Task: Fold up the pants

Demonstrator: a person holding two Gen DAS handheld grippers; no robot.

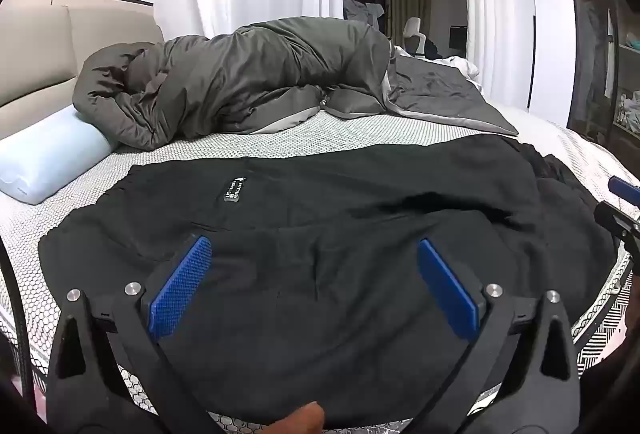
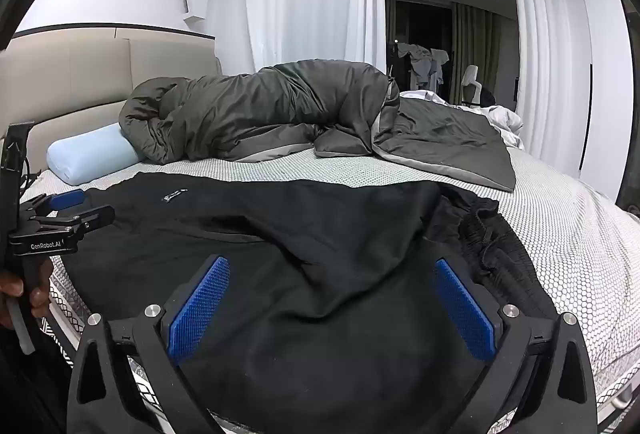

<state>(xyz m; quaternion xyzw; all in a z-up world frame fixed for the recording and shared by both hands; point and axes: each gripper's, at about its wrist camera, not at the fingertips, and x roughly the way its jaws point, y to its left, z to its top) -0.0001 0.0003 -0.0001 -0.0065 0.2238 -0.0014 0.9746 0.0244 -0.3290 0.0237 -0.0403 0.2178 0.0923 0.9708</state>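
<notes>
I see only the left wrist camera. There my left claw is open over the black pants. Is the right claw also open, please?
Observer: Yes. The right claw is open over the black fabric pants and grips nothing.
Operator: Where is the waistband?
Observer: The ribbed black waistband lies bunched just to the right of the right claw, on the white honeycomb-pattern mattress.
</notes>
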